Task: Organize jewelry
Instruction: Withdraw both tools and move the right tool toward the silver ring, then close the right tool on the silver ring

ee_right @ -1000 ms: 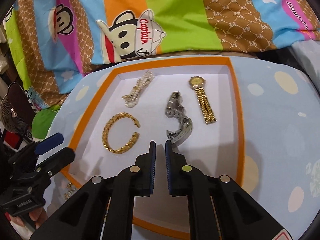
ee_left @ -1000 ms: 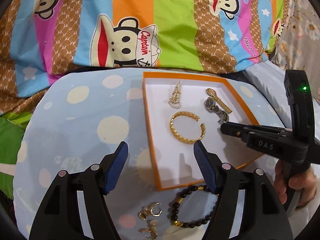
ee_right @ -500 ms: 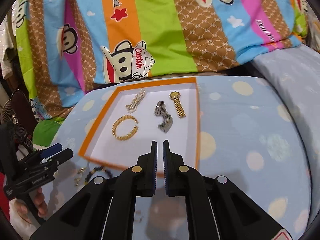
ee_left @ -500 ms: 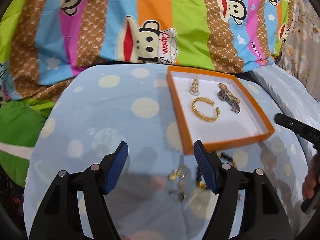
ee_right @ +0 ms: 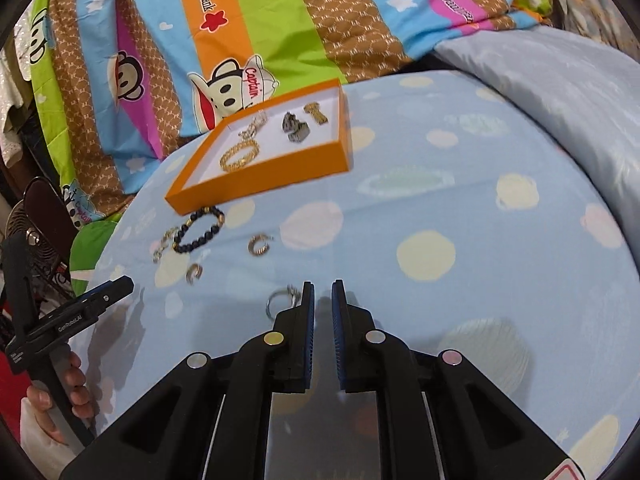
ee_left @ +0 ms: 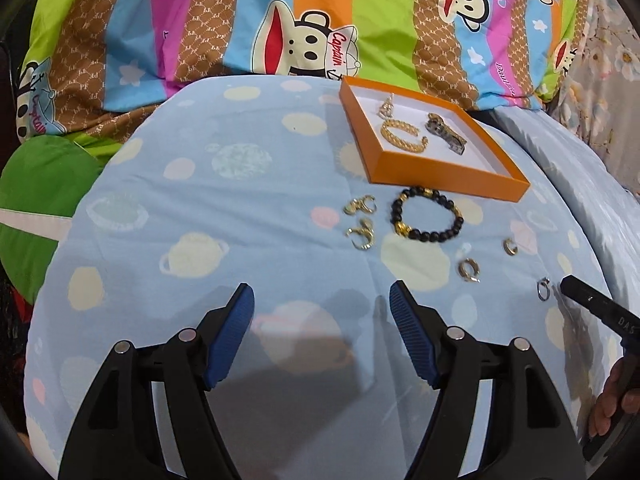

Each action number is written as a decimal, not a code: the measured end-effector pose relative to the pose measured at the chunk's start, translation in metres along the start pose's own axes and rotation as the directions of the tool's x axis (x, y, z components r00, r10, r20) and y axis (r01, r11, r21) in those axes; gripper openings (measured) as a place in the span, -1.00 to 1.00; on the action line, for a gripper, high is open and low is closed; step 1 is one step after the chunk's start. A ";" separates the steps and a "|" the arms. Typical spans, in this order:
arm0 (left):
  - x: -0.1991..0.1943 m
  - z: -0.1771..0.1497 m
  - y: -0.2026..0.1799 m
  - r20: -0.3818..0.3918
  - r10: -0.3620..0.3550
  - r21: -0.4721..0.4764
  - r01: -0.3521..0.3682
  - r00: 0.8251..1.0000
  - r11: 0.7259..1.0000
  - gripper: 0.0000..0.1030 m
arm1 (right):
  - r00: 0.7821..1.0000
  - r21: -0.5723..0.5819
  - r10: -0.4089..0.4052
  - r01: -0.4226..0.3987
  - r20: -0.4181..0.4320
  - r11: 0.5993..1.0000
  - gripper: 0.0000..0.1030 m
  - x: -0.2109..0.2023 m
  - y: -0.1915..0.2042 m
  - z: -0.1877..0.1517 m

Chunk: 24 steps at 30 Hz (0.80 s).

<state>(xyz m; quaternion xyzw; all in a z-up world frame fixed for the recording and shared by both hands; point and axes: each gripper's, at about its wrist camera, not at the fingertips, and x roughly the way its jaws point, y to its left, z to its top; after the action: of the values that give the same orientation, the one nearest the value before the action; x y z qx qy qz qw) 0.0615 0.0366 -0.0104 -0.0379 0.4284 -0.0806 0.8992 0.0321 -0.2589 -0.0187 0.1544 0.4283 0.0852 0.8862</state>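
An orange tray (ee_left: 448, 174) is set on the dotted sheet (ee_left: 240, 200), with a gold bangle (ee_left: 404, 142) and what seem to be watches (ee_left: 446, 134) inside. A bead bracelet (ee_left: 428, 216) and earrings (ee_left: 360, 220) are scattered just before it. The left gripper (ee_left: 322, 306) is opening, nothing between. The right gripper (ee_right: 323, 300) is parting slightly, empty, beside a ring (ee_right: 280, 300).

The striped cartoon blanket (ee_left: 320, 32) behind the orange tray (ee_left: 448, 176) is showing "Captain" in red on the monkey's white cap, directly behind the tray, and again in the right wrist view. "Daulfrank" is running down its orange stripe (ee_right: 212, 12). The left gripper (ee_right: 72, 316), left of the tray, is carrying white lettering that looks like "GenRobot.AI". The right gripper (ee_left: 600, 312) is showing "DAS".
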 end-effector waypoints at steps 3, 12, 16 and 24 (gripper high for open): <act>0.000 -0.004 -0.007 -0.006 -0.006 0.010 0.006 1.000 1.000 0.34 | 1.000 -0.014 -0.010 0.010 0.004 1.000 -0.79 0.001 0.007 -0.005; 0.003 -0.004 -0.014 0.003 0.007 0.017 -0.007 1.000 1.000 0.34 | 0.999 -0.085 -0.040 0.041 0.014 0.996 -0.53 0.002 0.026 -0.013; 0.005 -0.002 -0.011 -0.001 0.005 0.001 -0.005 1.000 1.000 0.34 | 0.999 -0.084 -0.040 0.042 0.030 0.996 -0.33 0.000 0.027 -0.012; 0.006 -0.002 -0.010 0.007 0.001 -0.011 -0.001 1.000 1.000 0.42 | 0.998 -0.097 -0.063 0.064 0.010 0.993 -0.24 0.013 0.038 -0.007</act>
<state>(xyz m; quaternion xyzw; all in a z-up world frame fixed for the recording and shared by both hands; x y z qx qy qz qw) 0.0626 0.0263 -0.0145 -0.0428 0.4259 -0.0776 0.9004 0.0340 -0.2182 -0.0186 0.0977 0.4254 0.0772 0.8964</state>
